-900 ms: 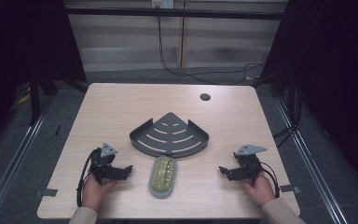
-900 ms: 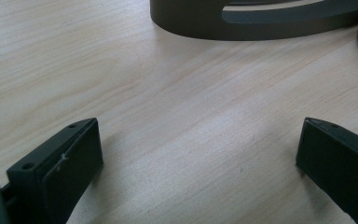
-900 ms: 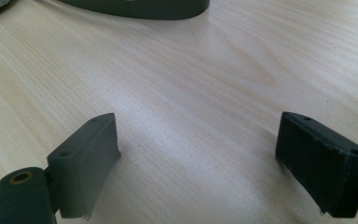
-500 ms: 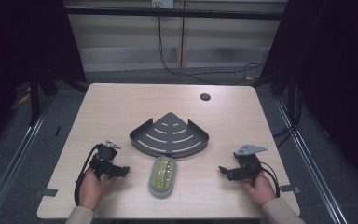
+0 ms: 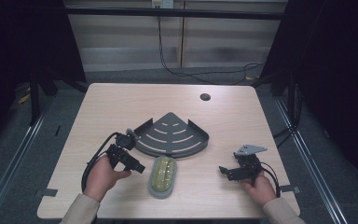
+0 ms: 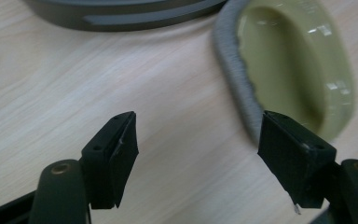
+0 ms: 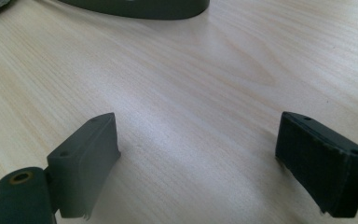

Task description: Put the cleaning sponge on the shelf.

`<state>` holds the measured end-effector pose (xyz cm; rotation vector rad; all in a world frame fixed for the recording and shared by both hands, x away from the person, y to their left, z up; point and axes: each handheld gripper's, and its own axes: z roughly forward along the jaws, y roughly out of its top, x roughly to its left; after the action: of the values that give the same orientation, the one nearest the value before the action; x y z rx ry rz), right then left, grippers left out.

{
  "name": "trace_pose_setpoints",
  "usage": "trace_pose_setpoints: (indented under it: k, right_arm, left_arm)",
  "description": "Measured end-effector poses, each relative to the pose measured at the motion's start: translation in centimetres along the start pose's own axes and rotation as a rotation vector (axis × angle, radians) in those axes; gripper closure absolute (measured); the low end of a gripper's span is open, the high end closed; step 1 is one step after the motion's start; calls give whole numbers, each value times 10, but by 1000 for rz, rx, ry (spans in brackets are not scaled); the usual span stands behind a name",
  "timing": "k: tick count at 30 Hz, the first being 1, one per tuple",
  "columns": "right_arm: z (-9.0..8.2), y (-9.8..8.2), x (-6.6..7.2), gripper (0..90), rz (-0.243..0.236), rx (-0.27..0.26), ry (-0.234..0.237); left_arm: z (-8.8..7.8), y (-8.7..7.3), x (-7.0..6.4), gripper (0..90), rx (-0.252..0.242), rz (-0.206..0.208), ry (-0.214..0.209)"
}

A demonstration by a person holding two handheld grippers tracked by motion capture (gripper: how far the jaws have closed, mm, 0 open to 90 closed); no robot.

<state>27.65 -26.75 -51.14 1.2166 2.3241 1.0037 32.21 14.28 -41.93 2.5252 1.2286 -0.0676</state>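
Since the earlier frame my left gripper (image 5: 139, 167) has moved toward the green oval dish (image 5: 163, 175) and now sits just beside its left rim, jaws apart with nothing between them. My right gripper (image 5: 224, 171) rests on the table (image 5: 121, 102), jaws wide and empty, well apart from the dish.

The high view looks forward and down from above the person's near side, taking in the whole table (image 5: 121, 100). The left gripper view sits low and close, facing the oval dish (image 6: 293, 65) and the dark corner shelf (image 6: 121, 14). The right gripper view skims the tabletop leftward, sharing that shelf's edge (image 7: 140, 8).
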Motion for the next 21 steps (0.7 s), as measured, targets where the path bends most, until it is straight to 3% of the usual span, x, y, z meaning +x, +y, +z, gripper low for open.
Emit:
trace_pose_setpoints:
  k: [4,21]
  right_arm:
    - [0,0,0,126,1,0,-1]
    - [0,0,0,126,2,0,-1]
  left_arm:
    - [-3,14,-16,298,24,22,-22]
    - [-2,35,-37,341,81,23,-70]
